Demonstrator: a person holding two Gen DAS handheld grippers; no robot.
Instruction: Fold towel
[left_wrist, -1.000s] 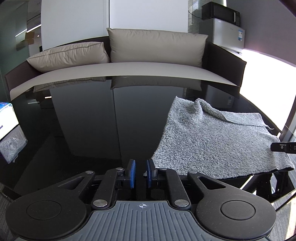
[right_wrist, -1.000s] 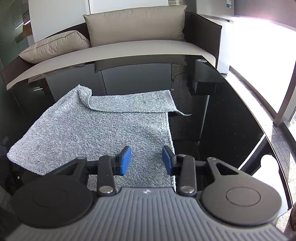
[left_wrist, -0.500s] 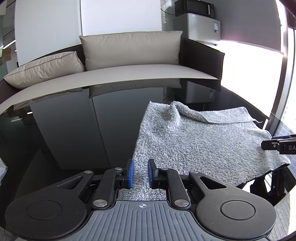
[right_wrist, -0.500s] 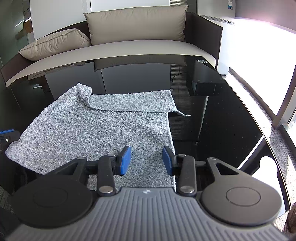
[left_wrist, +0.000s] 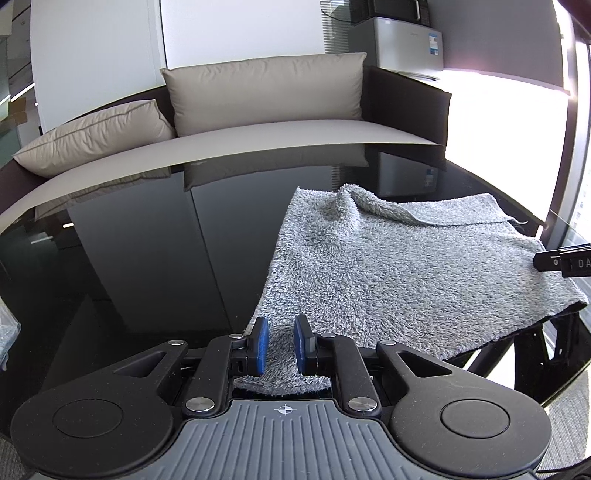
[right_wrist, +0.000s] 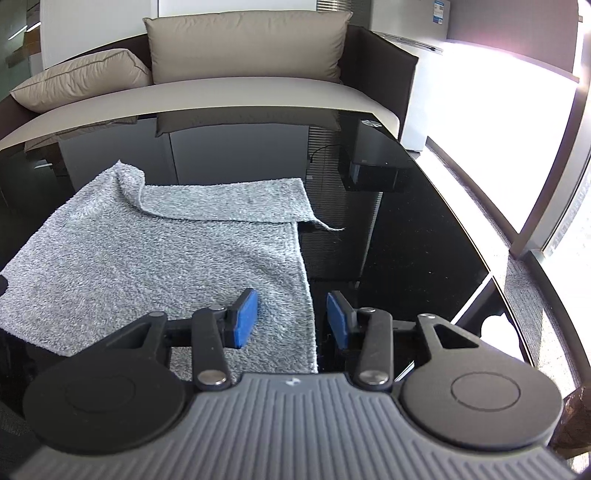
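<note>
The left gripper (left_wrist: 279, 343) stood narrow over the grey towel's (left_wrist: 388, 273) lower-left corner, pads not pressing; the right gripper (right_wrist: 291, 317), lower centre, had just been opening, straddling the towel's right edge.

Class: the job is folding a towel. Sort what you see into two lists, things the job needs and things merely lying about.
Needed: grey towel; left tool; right tool; black table beneath it.

Lying about: sofa cushions; fridge; black box on the table.
</note>
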